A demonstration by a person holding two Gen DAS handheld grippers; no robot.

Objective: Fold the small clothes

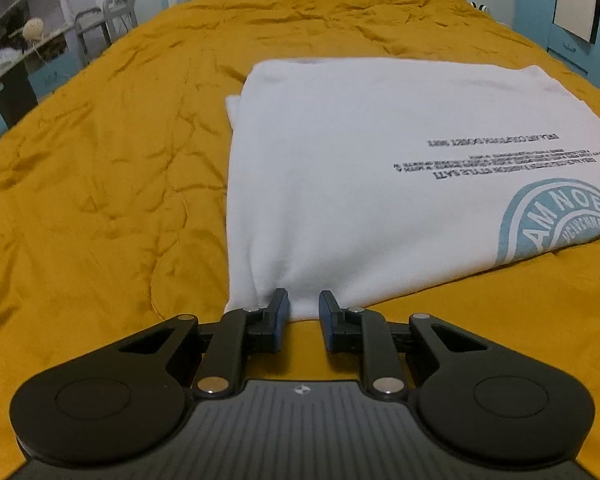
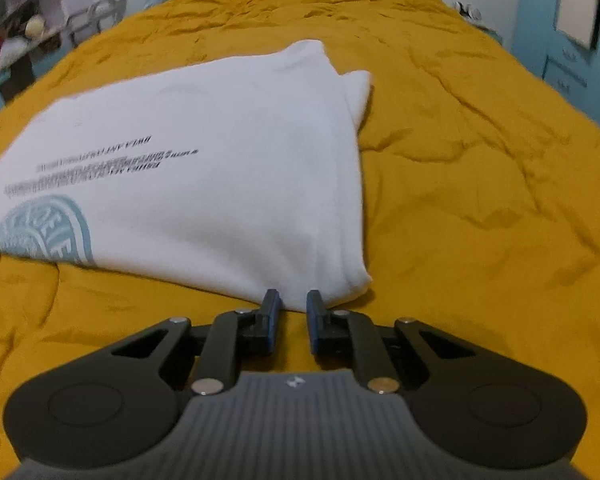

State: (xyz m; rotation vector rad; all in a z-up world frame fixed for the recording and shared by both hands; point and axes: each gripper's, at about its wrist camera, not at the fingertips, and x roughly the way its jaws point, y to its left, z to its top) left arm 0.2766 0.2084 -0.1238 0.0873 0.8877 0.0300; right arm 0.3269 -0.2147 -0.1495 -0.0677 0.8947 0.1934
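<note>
A white T-shirt with black text and a light blue round print lies folded on a mustard yellow bedspread. My left gripper is open, its fingertips at the shirt's near left corner, with the cloth edge between the tips. In the right wrist view the same shirt lies ahead and to the left. My right gripper is open, its fingertips at the shirt's near right corner. Neither gripper is closed on the cloth.
The wrinkled bedspread stretches far beyond the shirt. Shelves with clutter and a metal chair stand off the bed's left side. Blue walls and a cabinet are at the right.
</note>
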